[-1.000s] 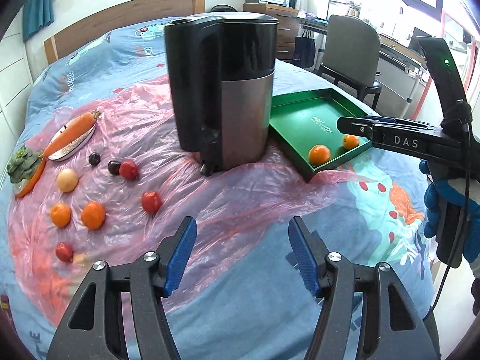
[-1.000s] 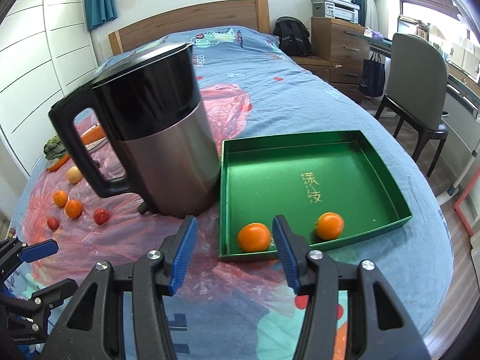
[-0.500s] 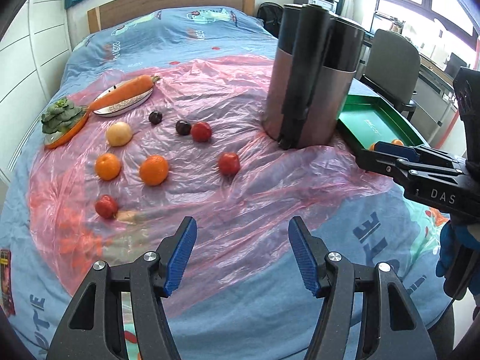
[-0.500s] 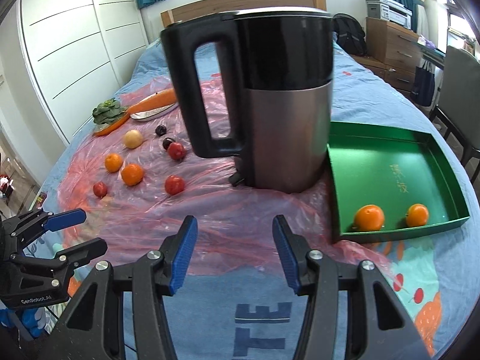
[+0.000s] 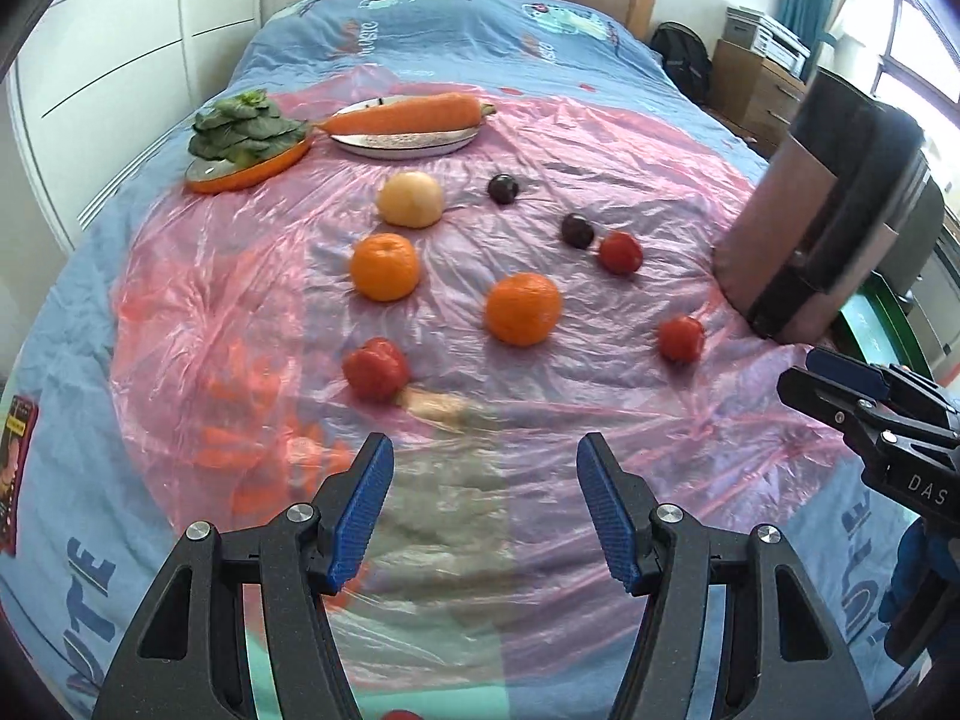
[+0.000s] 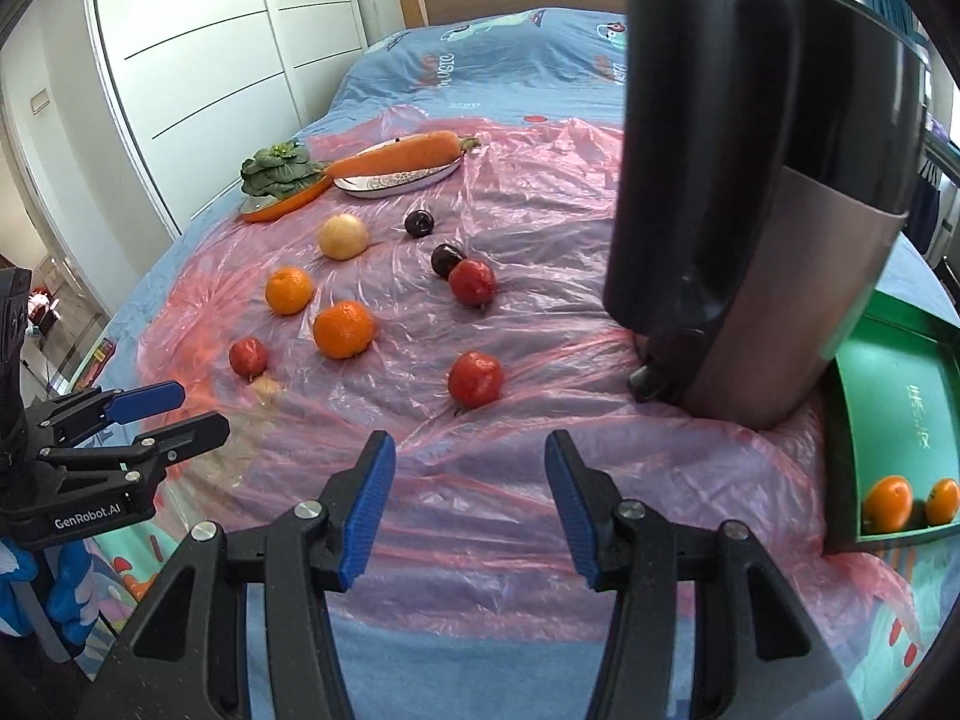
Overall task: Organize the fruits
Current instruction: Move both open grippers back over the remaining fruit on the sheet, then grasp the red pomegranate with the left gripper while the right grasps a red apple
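Black-and-steel electric kettle (image 6: 762, 180) hid most of the green rectangular tray (image 6: 888, 396); only right wrist view showed 2 oranges (image 6: 888, 501) inside. Left gripper (image 5: 485, 504) and right gripper (image 6: 471, 495) jaws apart, empty. Loose fruit lay left of kettle.

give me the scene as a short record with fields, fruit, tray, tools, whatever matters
surface: crinkled pink plastic sheet over a blue bed cover
loose fruit: two round oranges, three red tomatoes, two dark plums, one pale yellow round fruit
green tray: holds two small oranges
vegetables: long orange carrot on a white oval plate, leafy greens on an orange dish
obstacle: black and steel kettle between fruit and tray
left tool: open, holding nothing
right tool: open, holding nothing
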`<state>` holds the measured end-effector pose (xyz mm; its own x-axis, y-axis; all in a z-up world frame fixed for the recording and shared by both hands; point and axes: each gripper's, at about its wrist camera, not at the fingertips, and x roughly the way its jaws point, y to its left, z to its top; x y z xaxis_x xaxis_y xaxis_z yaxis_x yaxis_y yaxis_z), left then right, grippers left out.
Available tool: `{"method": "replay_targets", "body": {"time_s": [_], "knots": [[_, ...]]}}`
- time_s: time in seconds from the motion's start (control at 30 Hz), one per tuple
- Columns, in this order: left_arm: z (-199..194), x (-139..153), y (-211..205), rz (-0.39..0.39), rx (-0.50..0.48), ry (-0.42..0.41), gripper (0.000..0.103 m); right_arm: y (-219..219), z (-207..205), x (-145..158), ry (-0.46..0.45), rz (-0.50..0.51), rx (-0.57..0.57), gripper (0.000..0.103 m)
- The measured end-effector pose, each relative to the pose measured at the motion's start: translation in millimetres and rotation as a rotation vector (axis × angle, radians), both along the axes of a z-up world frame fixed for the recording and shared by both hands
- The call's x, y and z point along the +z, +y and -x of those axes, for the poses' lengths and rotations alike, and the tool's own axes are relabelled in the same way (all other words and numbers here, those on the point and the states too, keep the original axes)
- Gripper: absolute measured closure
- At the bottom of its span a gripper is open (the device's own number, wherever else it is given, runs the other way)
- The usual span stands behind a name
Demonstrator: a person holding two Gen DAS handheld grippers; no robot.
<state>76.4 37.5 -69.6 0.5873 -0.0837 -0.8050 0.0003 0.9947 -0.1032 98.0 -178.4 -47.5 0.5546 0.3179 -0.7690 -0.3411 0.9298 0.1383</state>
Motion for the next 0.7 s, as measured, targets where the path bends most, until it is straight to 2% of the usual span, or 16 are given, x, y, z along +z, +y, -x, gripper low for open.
{"method": "replay_targets", "body": {"time_s": [0.2, 0.6, 0.7], "knots": [[-18, -17, 30, 0.025, 0.069, 0.019, 0.045, 22, -29, -22, 0.026, 0.006, -0.010, 0.015], [-37, -43, 47, 0.058, 0.128, 0.058, 0.045, 32, -61, -46, 0.055, 0.035, -0.031, 0.020], [-42, -46, 47, 0.058, 0.133, 0.060, 0.045, 33, -63, -51, 0.063, 0.040, -0.031, 0.027]]}}
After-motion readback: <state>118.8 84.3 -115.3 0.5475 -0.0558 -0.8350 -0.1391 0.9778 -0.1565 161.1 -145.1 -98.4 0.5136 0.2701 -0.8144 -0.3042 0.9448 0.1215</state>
